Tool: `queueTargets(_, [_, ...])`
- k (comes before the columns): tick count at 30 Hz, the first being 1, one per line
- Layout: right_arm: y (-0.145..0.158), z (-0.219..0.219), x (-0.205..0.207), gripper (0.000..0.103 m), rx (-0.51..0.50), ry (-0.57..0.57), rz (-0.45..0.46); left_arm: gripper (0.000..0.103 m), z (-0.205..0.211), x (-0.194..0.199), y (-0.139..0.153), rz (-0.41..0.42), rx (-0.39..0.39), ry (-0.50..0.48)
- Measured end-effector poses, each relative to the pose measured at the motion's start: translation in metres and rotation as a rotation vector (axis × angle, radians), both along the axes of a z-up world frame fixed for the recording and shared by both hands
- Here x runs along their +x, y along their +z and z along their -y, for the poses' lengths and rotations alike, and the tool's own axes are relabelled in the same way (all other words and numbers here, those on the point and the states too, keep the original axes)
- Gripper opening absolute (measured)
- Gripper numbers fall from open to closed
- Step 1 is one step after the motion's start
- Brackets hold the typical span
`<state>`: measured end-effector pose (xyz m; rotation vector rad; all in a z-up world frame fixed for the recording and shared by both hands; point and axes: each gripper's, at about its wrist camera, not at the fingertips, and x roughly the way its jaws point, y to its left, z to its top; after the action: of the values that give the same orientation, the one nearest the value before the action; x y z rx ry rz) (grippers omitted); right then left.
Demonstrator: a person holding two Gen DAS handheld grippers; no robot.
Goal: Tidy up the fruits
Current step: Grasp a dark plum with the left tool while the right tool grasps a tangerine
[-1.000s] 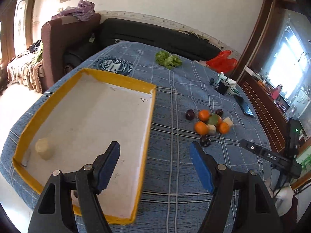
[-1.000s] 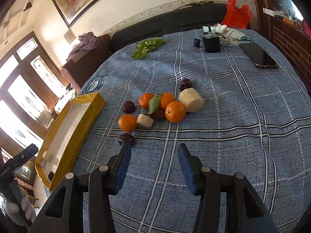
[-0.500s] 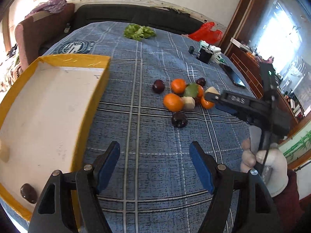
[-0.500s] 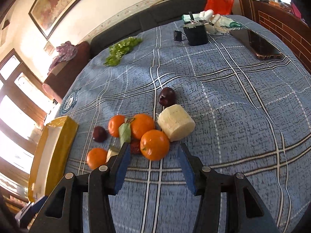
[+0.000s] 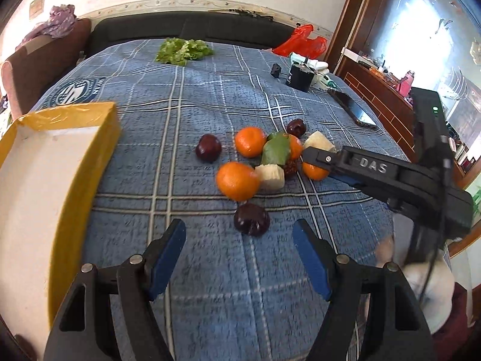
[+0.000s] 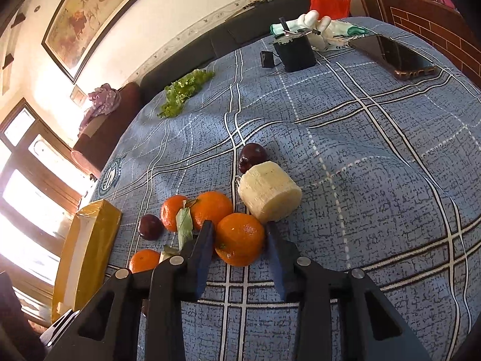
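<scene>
The right claw (image 6: 239,240) straddles an orange (image 6: 240,239) at the near edge of the fruit cluster. One finger lies on each side of it, at or very near its skin; whether the pads actually grip it cannot be determined.

The left claw (image 5: 239,249) is spread wide and holds nothing. It hovers above the tabletop (image 5: 210,285). A dark plum (image 5: 251,219) lies just ahead of its fingertips.

The cluster sits mid-tabletop:
- Three more oranges
- Two white cylindrical pieces (image 6: 269,191)
- Two further plums
- One green leaf (image 5: 275,150)

The yellow-rimmed tray (image 5: 90,162) lies left of the cluster. A band of bare cloth separates them. In the right wrist view, open cloth extends to the right of the cluster.

A phone (image 6: 393,57) and a black cup (image 6: 294,52) stand near the far edge. Lettuce (image 5: 183,51) lies at the far side.
</scene>
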<state>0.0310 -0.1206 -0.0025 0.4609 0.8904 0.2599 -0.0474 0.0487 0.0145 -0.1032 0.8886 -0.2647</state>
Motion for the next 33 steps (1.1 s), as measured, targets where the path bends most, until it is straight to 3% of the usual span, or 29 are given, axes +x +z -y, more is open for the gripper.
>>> queueTargets(3, [0.000,0.000,-0.002,0.037,0.011,0.012,-0.005,0.063,0.005,0.008,-0.007,-0.011,-0.020,-0.019])
queueTargets(8, [0.001,-0.005,-0.003,0.037,0.019,0.039,-0.016,0.027,0.017,0.016,-0.018,-0.021,0.026,-0.027])
queueTargets(12, [0.005,-0.005,-0.007,0.037,0.026,0.044,0.002,0.027,0.014,0.014,-0.016,-0.019,0.026,-0.008])
queueTargets(16, [0.010,-0.005,-0.010,0.037,0.029,0.042,0.021,0.027,0.001,0.005,-0.010,-0.019,-0.022,0.025])
queueTargets(22, [0.019,-0.010,-0.021,0.038,0.034,0.062,0.070,0.027,-0.031,-0.022,0.017,0.020,-0.064,0.088])
queueTargets(33, [0.058,-0.067,-0.063,0.038,0.040,0.211,0.110,0.028,-0.158,-0.076,0.052,0.090,-0.036,0.388])
